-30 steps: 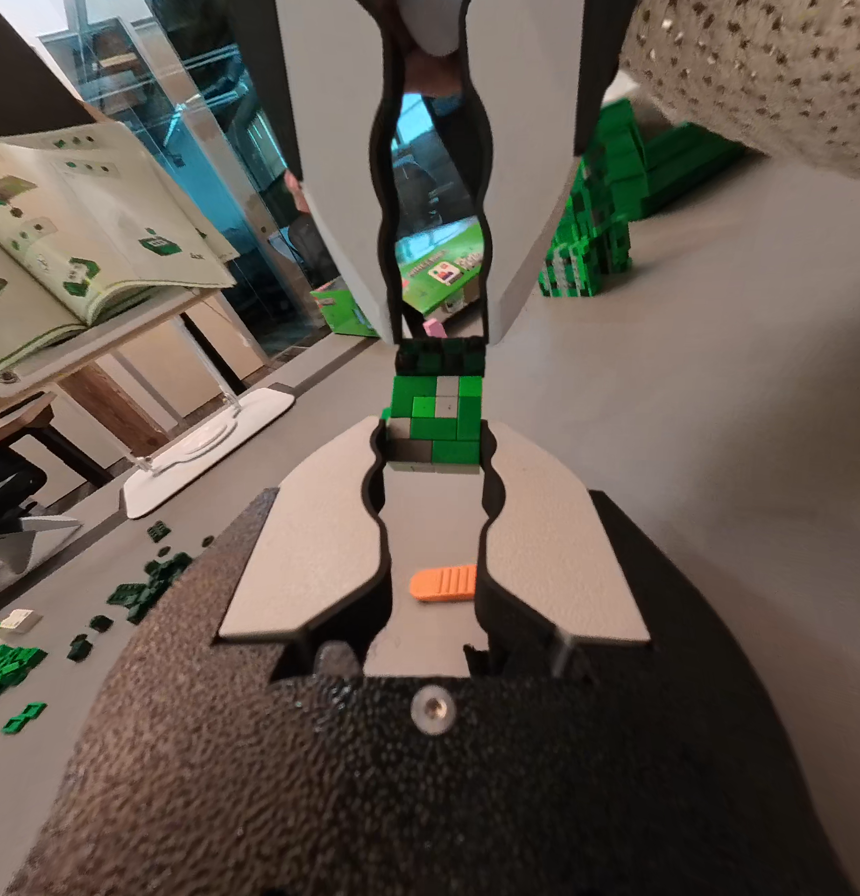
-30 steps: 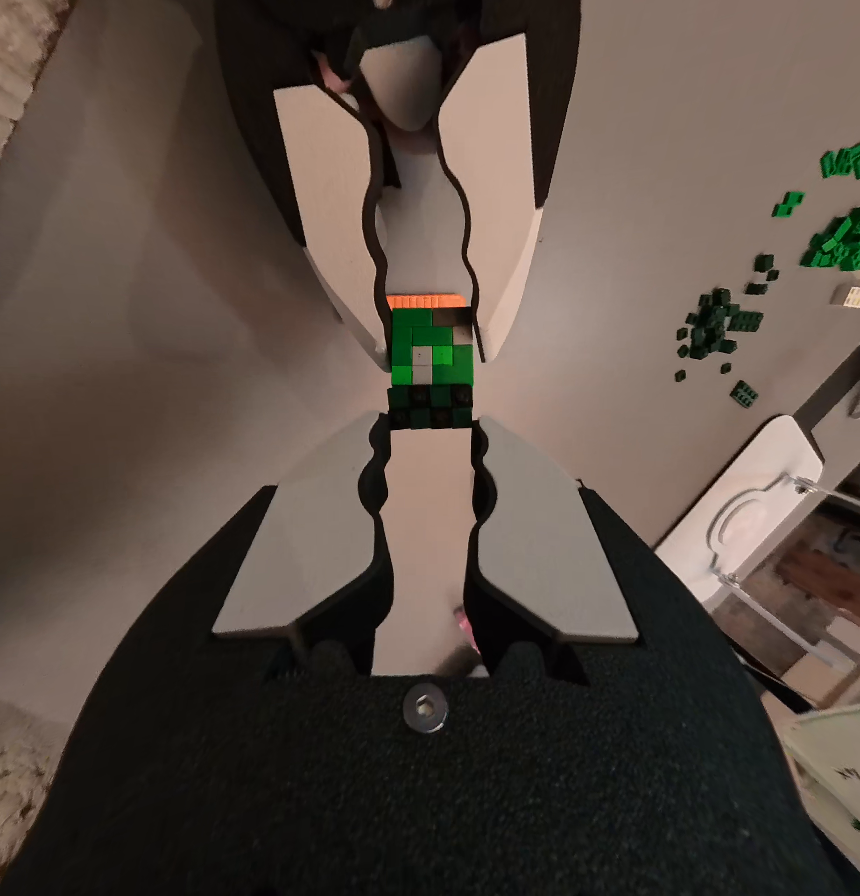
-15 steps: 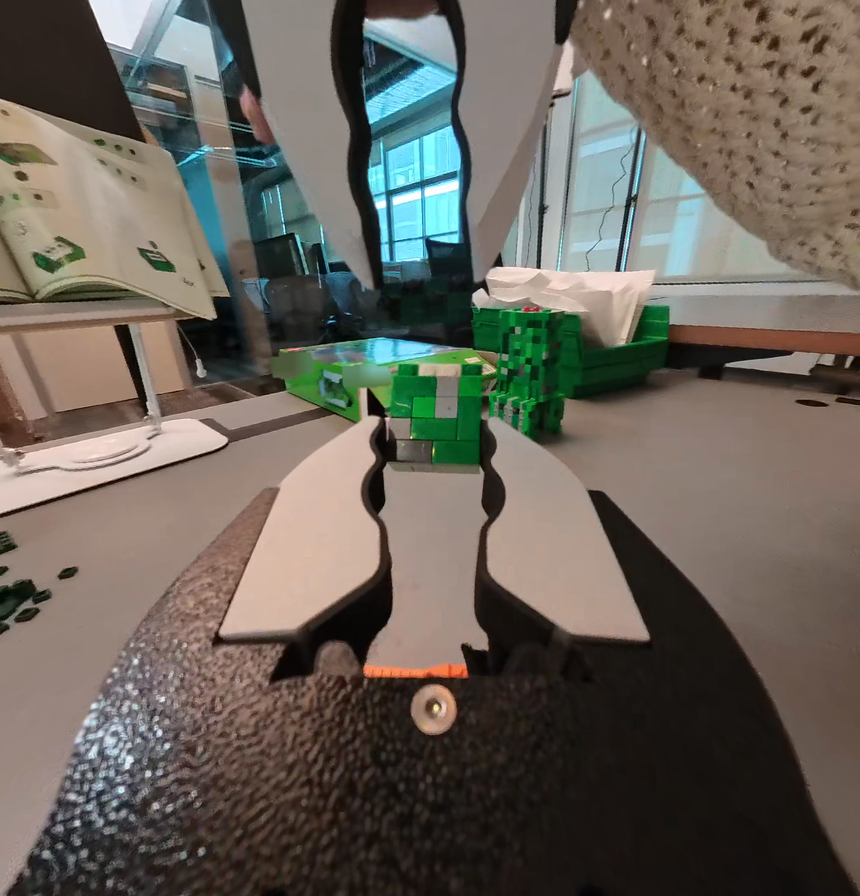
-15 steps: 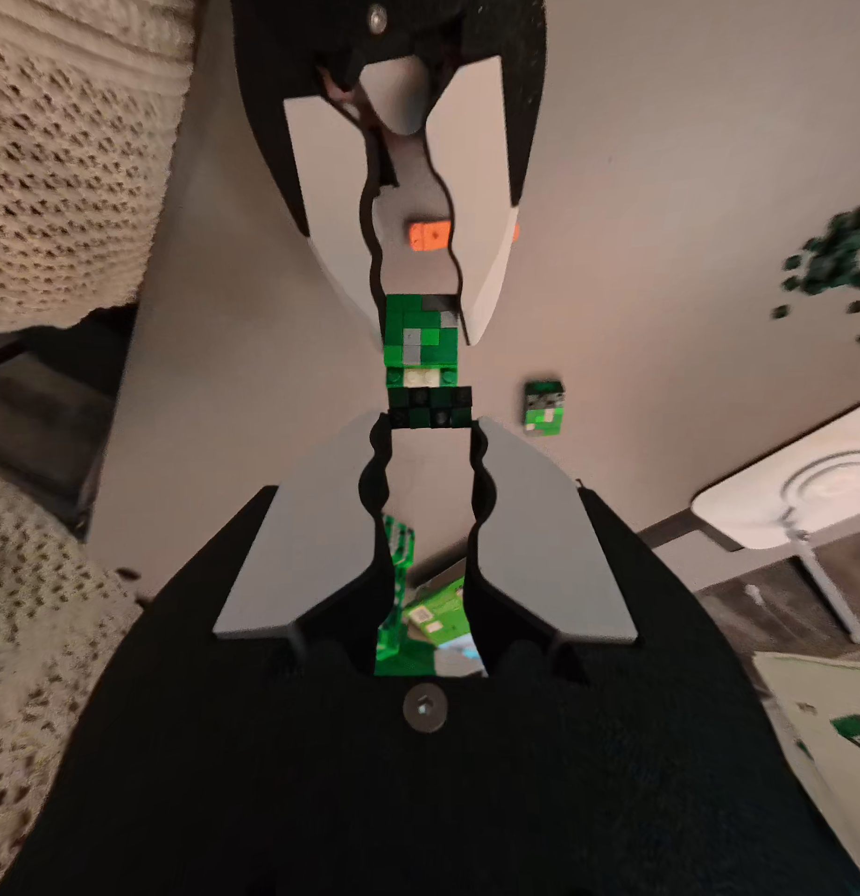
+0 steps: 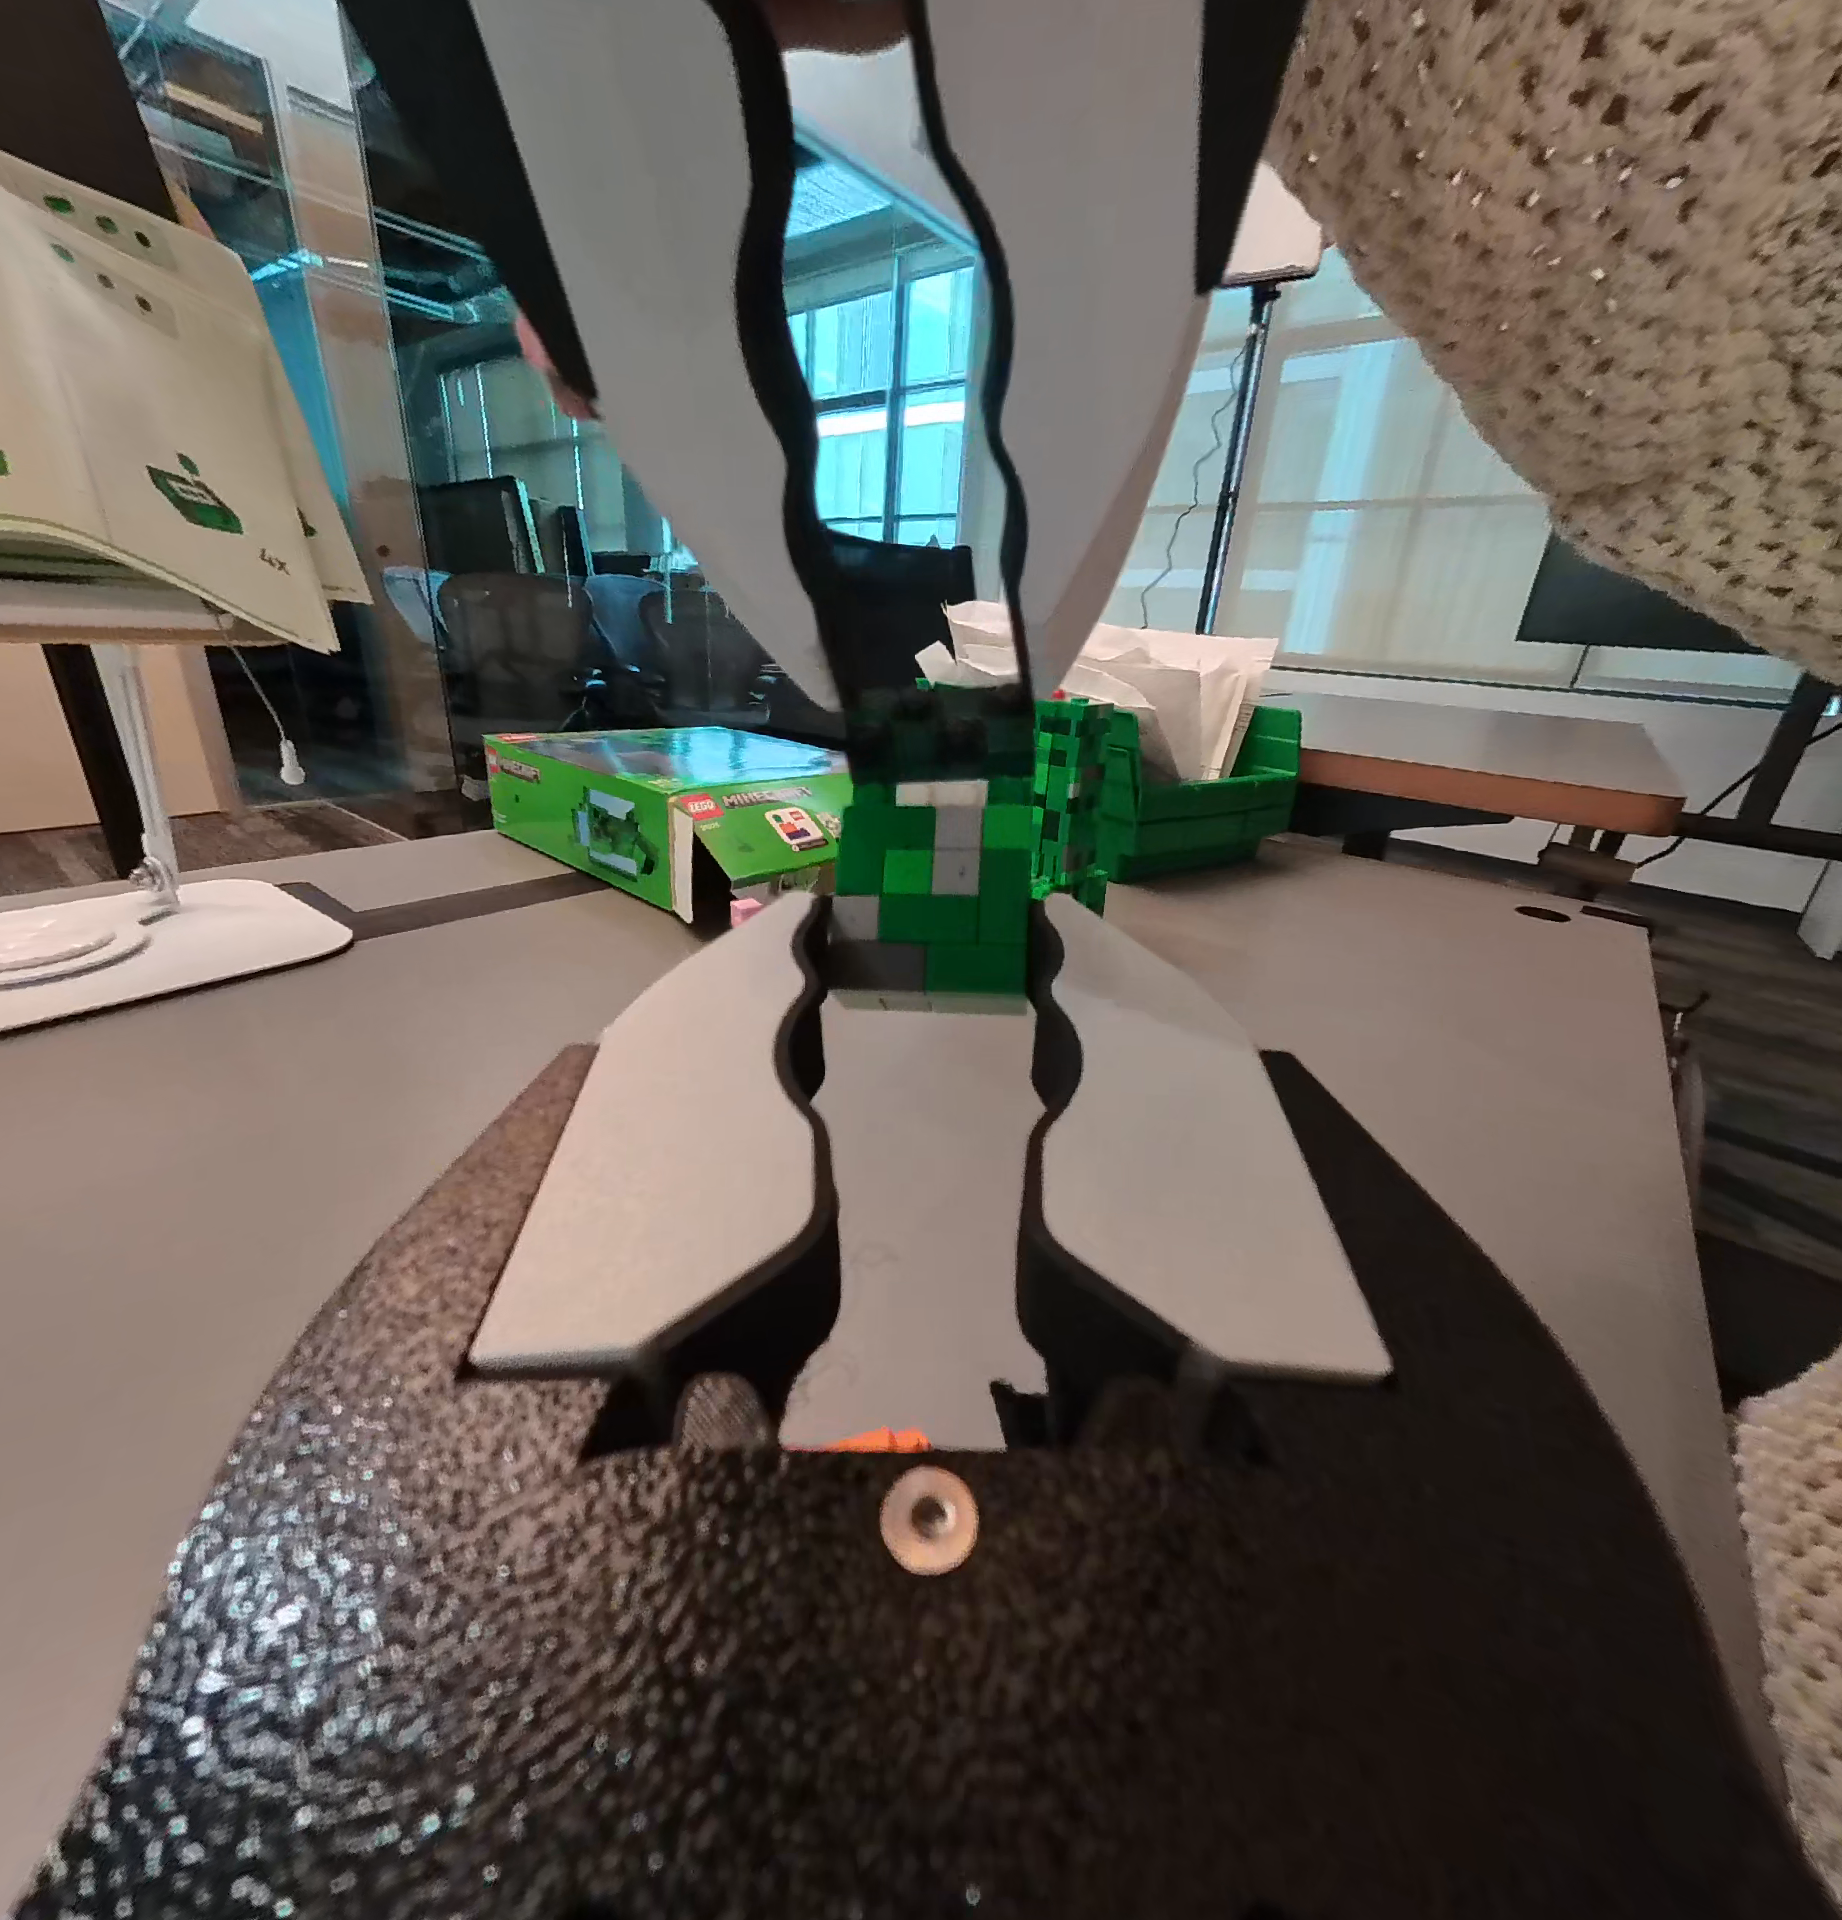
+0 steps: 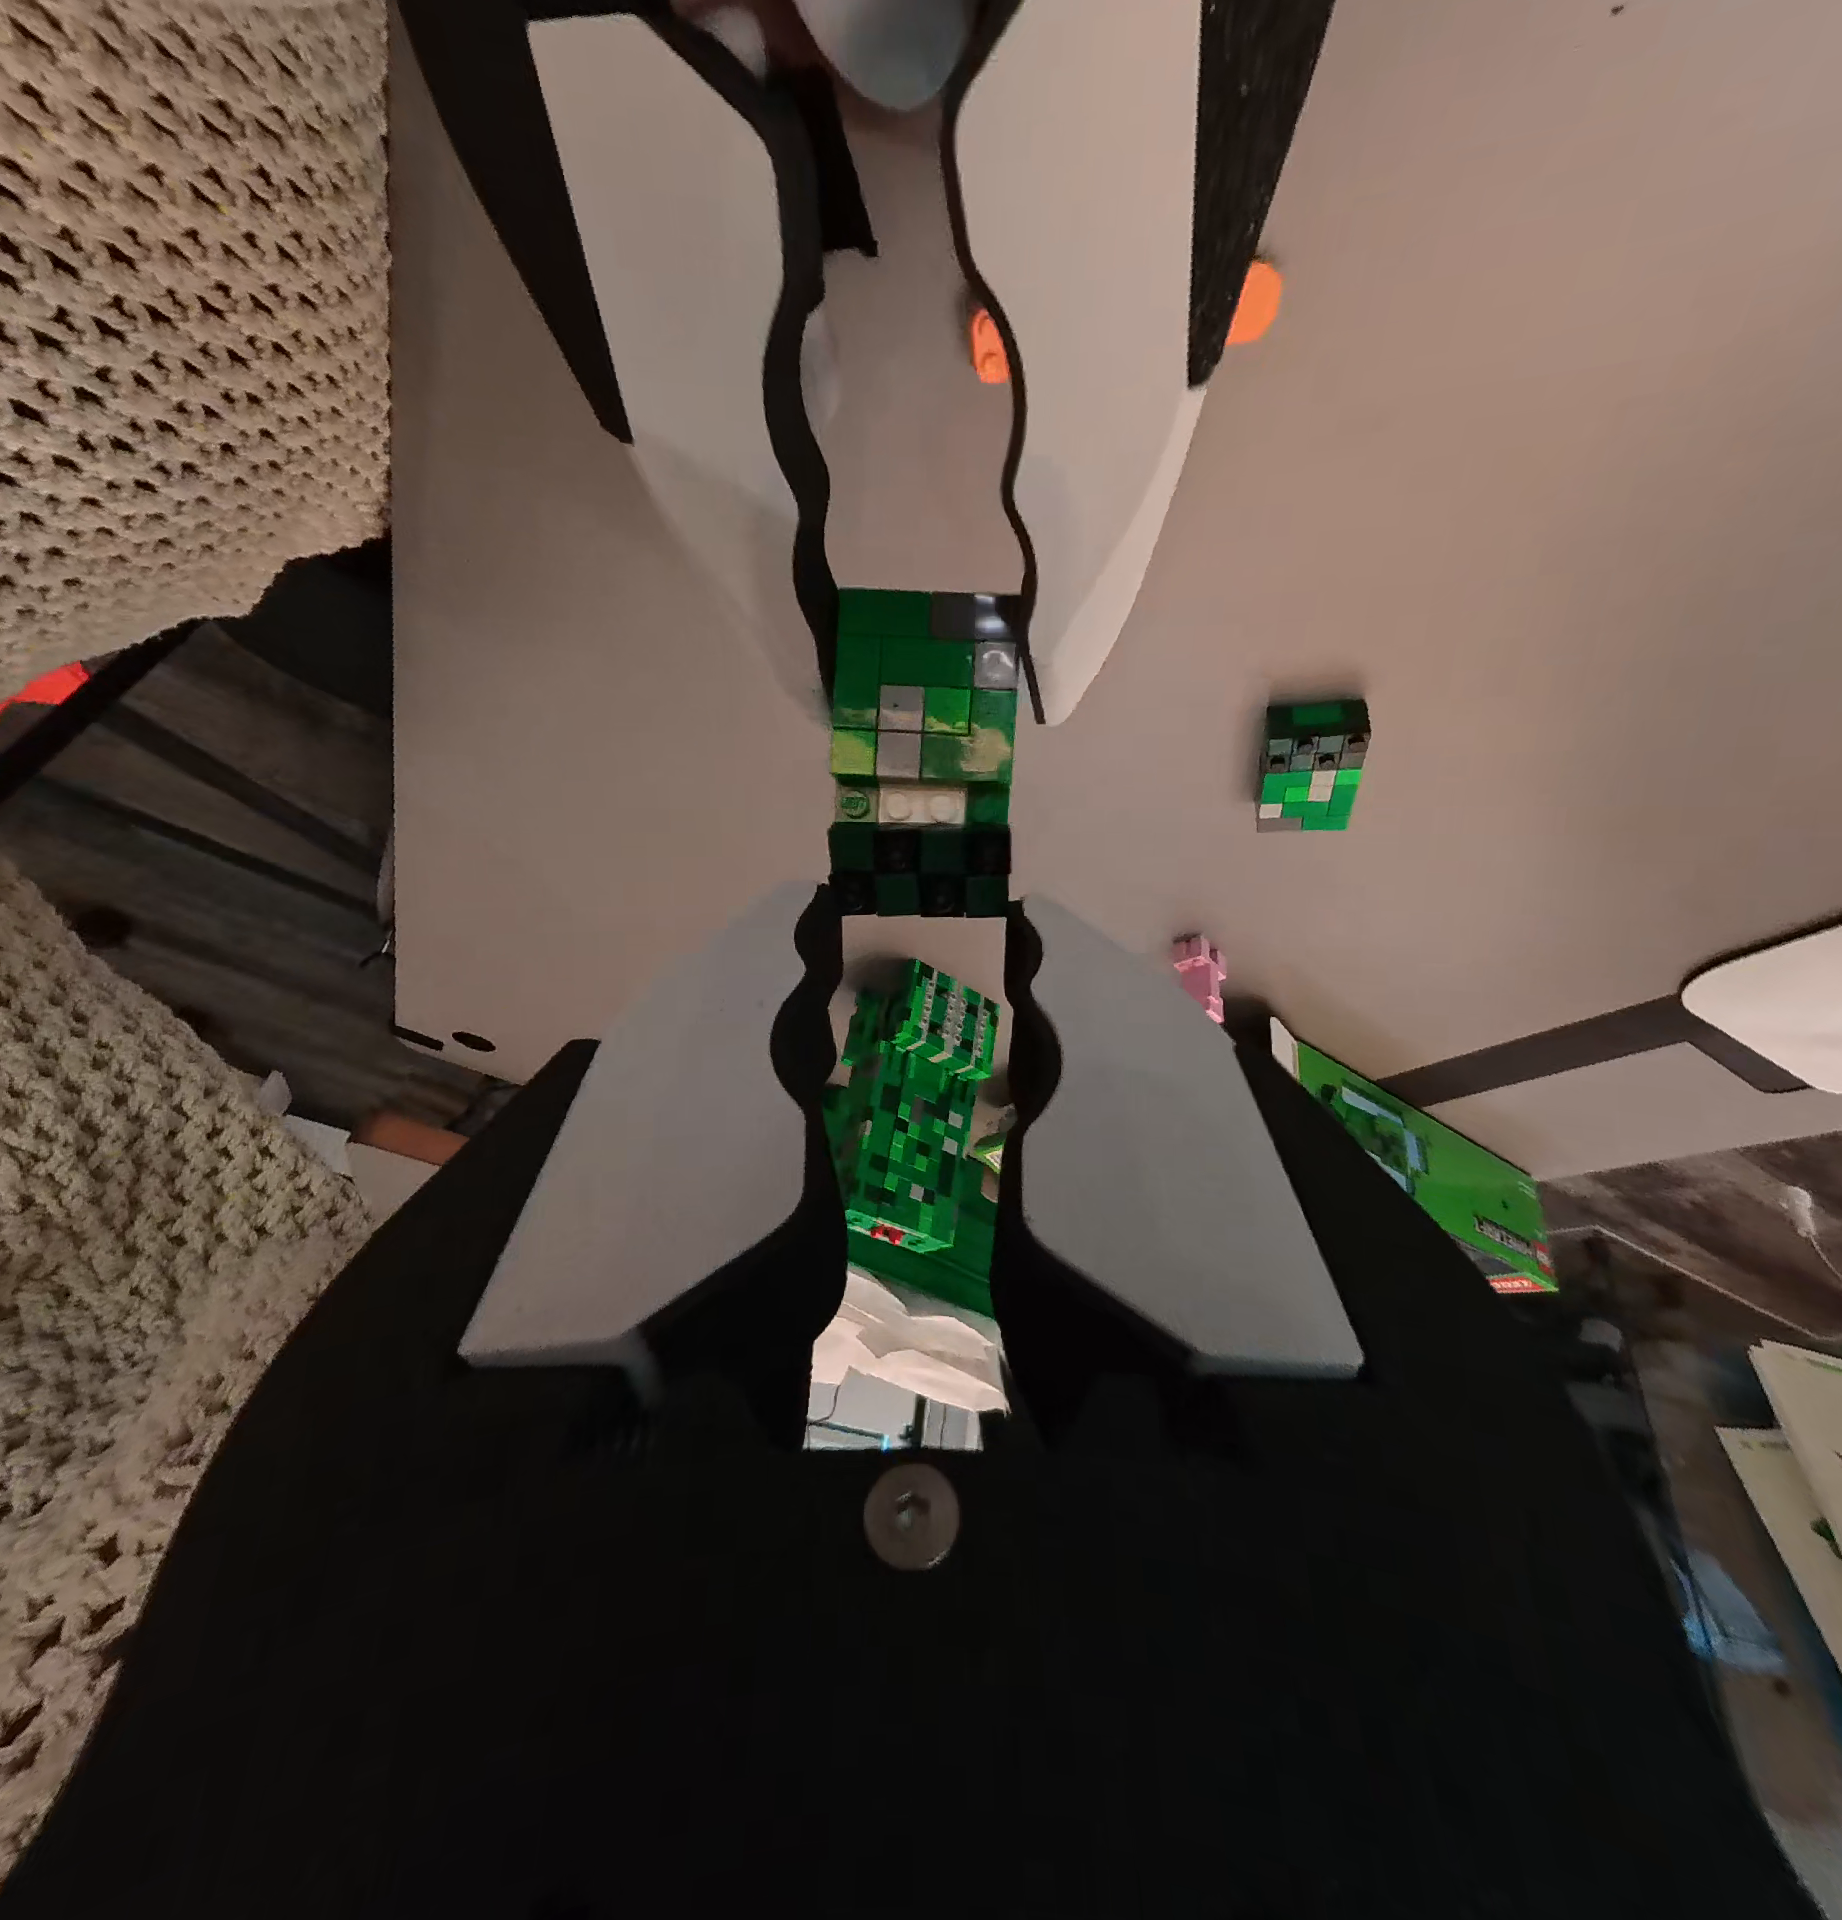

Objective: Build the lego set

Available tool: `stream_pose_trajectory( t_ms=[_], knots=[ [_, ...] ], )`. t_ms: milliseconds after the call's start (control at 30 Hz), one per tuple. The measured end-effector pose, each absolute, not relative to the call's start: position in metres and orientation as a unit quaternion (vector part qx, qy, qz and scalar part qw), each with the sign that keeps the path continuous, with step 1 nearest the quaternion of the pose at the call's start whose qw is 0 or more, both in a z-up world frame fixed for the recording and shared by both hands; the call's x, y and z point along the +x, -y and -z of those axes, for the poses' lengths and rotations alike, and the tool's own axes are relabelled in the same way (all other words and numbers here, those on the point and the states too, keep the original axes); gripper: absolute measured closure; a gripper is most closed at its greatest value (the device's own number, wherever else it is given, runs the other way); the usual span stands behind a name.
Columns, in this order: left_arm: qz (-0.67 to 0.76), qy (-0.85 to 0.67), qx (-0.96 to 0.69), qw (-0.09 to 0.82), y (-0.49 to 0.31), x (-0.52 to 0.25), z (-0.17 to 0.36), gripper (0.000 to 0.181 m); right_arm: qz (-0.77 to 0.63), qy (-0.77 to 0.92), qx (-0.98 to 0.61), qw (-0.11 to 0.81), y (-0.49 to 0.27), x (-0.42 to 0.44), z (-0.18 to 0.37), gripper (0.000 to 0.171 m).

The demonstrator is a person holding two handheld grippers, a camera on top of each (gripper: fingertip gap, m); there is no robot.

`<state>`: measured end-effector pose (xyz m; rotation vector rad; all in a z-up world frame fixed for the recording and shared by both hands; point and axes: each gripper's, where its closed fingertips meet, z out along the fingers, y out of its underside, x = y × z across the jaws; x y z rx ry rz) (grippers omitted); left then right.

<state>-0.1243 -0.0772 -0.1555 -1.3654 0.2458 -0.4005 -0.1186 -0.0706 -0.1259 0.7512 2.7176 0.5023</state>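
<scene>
The left gripper (image 5: 929, 966) is clamping the lower end of a green-and-grey lego block (image 5: 932, 904), its jaws narrowed onto the block's sides above the grey table (image 5: 273, 1091). The right gripper (image 6: 922, 914) is meeting it head-on, jaws closed onto the dark green plate section (image 6: 922, 868) at the block's other end — so both tools are gripping the same piece in the air between them.

The left wrist view is looking along the tabletop: a green lego box (image 5: 668, 810) is lying behind the block, a built green figure (image 5: 1073, 800) is standing just right of it, a green bin (image 5: 1197, 800) with white paper is farther back, and an open instruction booklet (image 5: 138, 436) is resting on a white stand (image 5: 148, 935) at the left.

The right wrist view is looking down instead — it alone is showing a second small green-and-grey block (image 6: 1312, 764) lying on the table, a pink piece (image 6: 1203, 966) near the box, and an orange piece (image 6: 990, 348). A knitted cream sleeve (image 6: 169, 312) is filling its left edge.
</scene>
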Motion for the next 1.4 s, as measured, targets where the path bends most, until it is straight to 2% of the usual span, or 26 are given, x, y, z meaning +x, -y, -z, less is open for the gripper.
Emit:
stream_pose_trajectory(
  t_ms=[1400],
  knots=[
    [0.157,-0.129,-0.635,0.746,0.0750,-0.1220,0.1587,0.144,-0.237,-0.920,0.267,0.160,0.0712,-0.1159,0.1343,0.141]
  ],
)
